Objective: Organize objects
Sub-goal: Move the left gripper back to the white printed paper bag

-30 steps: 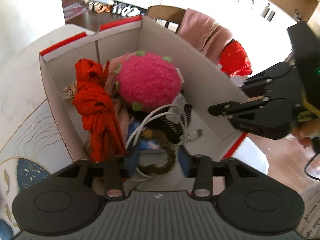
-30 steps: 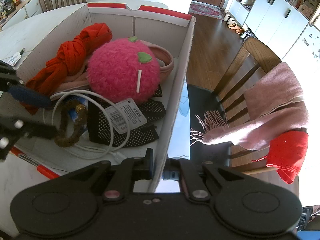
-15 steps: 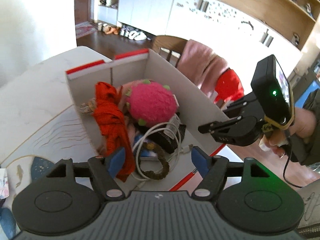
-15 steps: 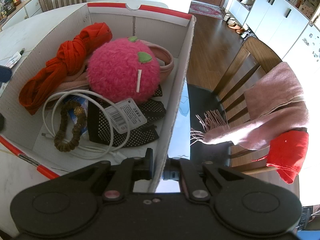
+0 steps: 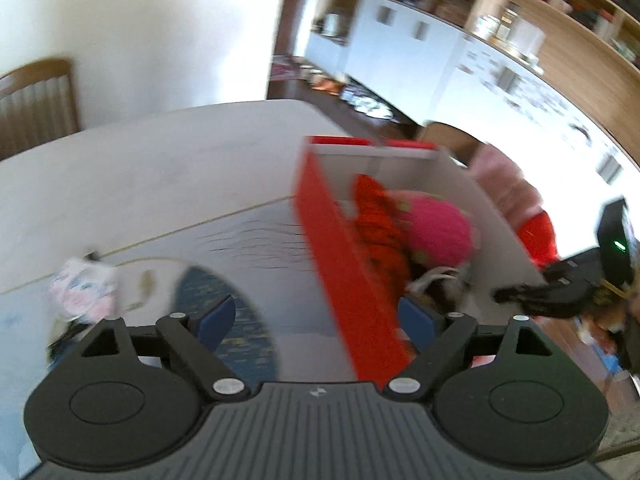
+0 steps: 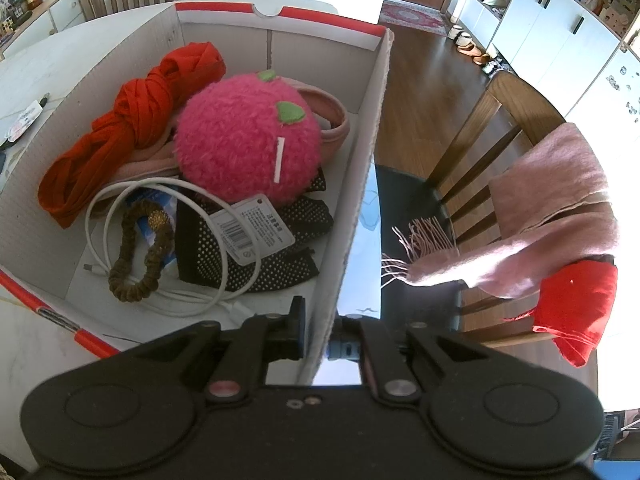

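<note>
The red-and-white cardboard box [image 6: 352,200] holds a pink plush ball [image 6: 248,140], a knotted red cloth [image 6: 132,120], a white cable [image 6: 120,208], a brown scrunchie [image 6: 140,252] and a black dotted cloth [image 6: 260,248]. My right gripper [image 6: 316,336] is shut on the box's right wall near its front corner. The left wrist view is blurred. In it my left gripper [image 5: 316,320] is outside the box [image 5: 340,260], in front of its red side wall. Its jaws are opening wide and hold nothing. My right gripper [image 5: 532,296] shows at the box's far side.
A small printed packet [image 5: 80,292] lies on the white table [image 5: 160,168] to the left, beside a blue patterned mat [image 5: 248,344]. A wooden chair [image 6: 472,152] stands close to the table's right edge, draped with a pink scarf [image 6: 560,208] and a red cloth [image 6: 576,300].
The left gripper has pulled back out of the box, swung left and risen, and its jaws have spread wider. The scrunchie and cable stay in the box. The right gripper has kept still.
</note>
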`<state>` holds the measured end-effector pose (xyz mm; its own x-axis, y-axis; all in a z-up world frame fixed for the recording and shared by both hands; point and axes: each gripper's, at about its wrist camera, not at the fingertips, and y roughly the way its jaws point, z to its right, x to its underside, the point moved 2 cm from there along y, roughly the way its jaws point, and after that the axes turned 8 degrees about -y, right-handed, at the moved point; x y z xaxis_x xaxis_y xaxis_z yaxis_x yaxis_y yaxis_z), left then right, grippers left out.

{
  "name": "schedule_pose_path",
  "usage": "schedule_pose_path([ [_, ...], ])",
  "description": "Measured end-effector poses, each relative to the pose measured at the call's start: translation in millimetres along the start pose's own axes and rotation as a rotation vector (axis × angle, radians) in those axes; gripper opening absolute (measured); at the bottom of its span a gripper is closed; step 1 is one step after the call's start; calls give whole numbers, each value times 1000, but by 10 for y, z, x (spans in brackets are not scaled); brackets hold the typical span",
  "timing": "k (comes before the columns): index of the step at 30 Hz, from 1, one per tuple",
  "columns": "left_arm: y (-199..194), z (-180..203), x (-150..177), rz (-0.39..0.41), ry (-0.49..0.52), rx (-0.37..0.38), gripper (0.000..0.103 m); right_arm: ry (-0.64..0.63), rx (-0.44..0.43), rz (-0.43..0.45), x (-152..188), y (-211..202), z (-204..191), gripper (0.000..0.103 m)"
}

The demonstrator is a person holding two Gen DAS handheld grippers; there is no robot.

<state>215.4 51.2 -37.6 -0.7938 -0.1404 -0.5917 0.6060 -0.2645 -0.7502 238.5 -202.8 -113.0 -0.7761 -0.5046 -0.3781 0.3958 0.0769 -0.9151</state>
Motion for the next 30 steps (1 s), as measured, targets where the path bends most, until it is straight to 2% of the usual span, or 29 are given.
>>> schedule_pose_path([
  [2,1,-219,-18,7,-45,-39,89,-1,2,-4,-7,4,-1,8],
  [7,32,-736,-39,41,-128,-153,102,-5,13,-15,-19,13,-23,9],
  [12,145,-1188,-76,49,-181,-250,103,4,20,-27,-20,21,-15,9],
  [17,358,-1508,-91,11,-183,-292,103,13,28,-39,-30,36,-26,9],
  [25,797,-1679,-160,-77,-141,-336,103,22,40,-55,-32,39,-28,9],
  [30,979,-1808,-234,-91,-131,-360,103,21,42,-58,-31,39,-32,9],
])
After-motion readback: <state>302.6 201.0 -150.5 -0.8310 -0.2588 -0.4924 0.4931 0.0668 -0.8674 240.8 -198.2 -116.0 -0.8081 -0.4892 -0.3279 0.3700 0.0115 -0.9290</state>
